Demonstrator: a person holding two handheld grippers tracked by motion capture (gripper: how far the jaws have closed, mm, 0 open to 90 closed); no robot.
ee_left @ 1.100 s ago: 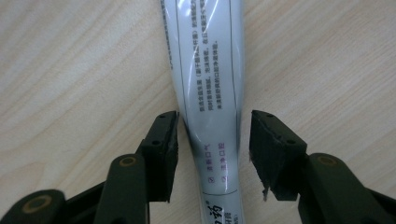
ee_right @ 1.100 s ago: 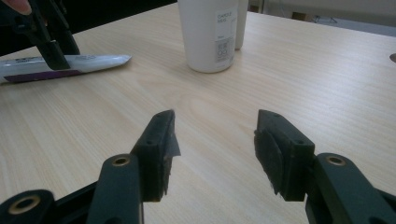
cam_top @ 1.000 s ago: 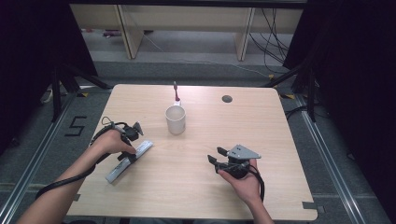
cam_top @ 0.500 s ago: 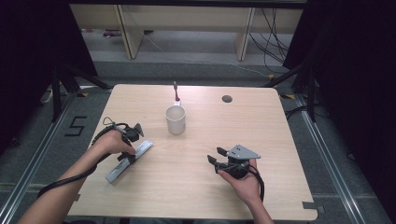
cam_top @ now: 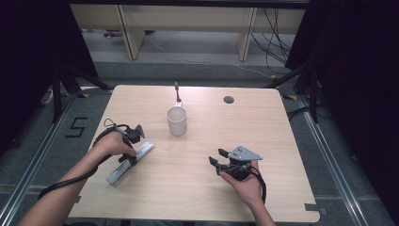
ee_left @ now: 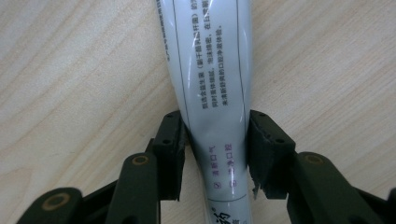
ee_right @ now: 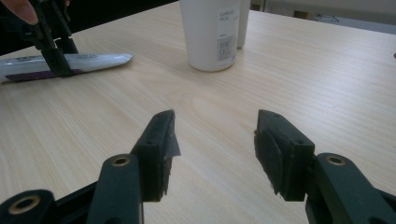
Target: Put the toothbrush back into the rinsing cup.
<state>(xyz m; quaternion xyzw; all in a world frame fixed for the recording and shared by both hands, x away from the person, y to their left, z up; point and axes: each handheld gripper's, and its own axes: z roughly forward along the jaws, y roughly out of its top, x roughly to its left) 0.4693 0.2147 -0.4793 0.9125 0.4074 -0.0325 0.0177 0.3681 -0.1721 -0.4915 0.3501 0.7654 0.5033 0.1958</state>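
The tube lies flat on the table, left of the mug, with the left gripper pinching it across its width; those jaws have just been closing, and both pads now press its sides. The right gripper rests near the front edge, jaws spread with nothing between them.

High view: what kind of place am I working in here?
Probably a lab or recording workspace, not a home: a bare wooden table on a taped, numbered floor, loose cables behind, dark curtains either side.
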